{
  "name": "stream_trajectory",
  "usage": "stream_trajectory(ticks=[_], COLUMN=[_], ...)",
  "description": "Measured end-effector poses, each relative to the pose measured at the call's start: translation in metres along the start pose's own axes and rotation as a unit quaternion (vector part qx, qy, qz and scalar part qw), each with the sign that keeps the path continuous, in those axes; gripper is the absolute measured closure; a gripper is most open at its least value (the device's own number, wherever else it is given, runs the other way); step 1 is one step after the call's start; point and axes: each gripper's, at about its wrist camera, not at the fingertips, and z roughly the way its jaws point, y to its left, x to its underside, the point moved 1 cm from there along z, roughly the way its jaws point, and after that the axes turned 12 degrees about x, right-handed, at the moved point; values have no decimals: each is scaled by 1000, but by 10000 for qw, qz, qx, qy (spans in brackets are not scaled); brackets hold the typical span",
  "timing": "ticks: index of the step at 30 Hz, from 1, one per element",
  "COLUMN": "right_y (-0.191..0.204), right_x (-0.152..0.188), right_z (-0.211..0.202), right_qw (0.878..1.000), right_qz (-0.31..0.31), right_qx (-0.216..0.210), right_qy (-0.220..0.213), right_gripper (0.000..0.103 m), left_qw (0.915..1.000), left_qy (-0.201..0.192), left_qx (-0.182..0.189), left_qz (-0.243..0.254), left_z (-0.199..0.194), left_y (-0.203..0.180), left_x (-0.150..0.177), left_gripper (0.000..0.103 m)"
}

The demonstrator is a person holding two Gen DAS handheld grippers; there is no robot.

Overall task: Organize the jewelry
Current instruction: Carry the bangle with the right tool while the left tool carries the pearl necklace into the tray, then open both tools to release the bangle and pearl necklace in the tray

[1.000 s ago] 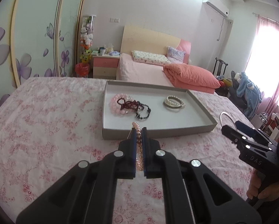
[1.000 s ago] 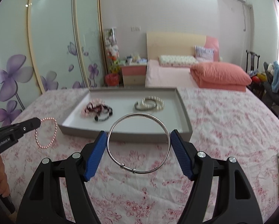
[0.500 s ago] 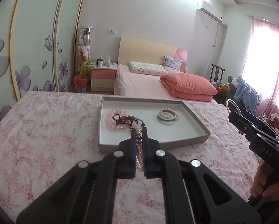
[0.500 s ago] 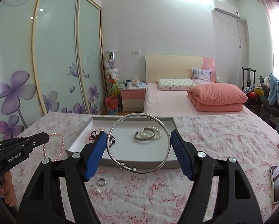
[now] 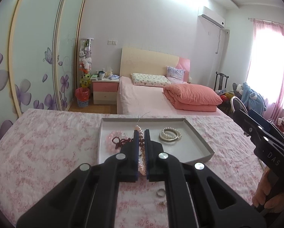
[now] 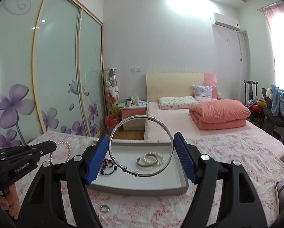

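The left gripper [image 5: 141, 153] is pinched closed on a pink bead bracelet [image 5: 141, 163], which stands on edge between its blue-lined fingers; from the right wrist view the same bracelet [image 6: 60, 151] hangs as a loop off the gripper tip [image 6: 53, 146], held above the surface [image 5: 47, 142] with the pink floral cloth, left of the tray.

The grey tray [image 5: 202, 144] sits on that cloth ahead of both grippers. In its left part lie a pale pink bead bracelet [image 5: 111, 142] and dark bead bracelets [image 6: 108, 166] bunched together and touching. Toward the right part, well apart from them, rest a silver bangle and a pearl bracelet [image 5: 170, 135], nested against each other.

On the cloth just in front of the tray lies a small silver ring [image 6: 104, 208], with a tinier piece beside it that is too small to identify.

The right gripper [image 6: 141, 157] is spread wide and clamps a large silver bangle [image 6: 111, 138] across its width, one blue pad on each side, the hoop held upright above the tray's near part. Two small sliding beads sit on its lower arc.

A phone [image 6: 282, 191] lies at the far right edge of the cloth.
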Motion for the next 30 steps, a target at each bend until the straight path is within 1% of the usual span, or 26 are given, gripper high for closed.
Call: stream_trajectory(ticks=[8,15,23,30], right_y=[4,11,16,20], right_x=[-4,-1,15,32], right_z=[20,53,107,138], right_qw=[10000,9999,9976,9933], right_qz=[9,12,58,82], right_qx=[39,125,146,158], right_qy=[-37,108,676,1146], right_gripper=[33,33,33,33], left_qw=[10000,10000,9989,9978], left_qy=[-9,60,369,564], left_qx=[-6,-64,-135,-108], left_qz=[-8,-18,-239,-328], left_z=[25,55,97,123], left_y=[6,14,32,43], left_x=[-14,-18,-12,-6], left_gripper=[97,97,97,96])
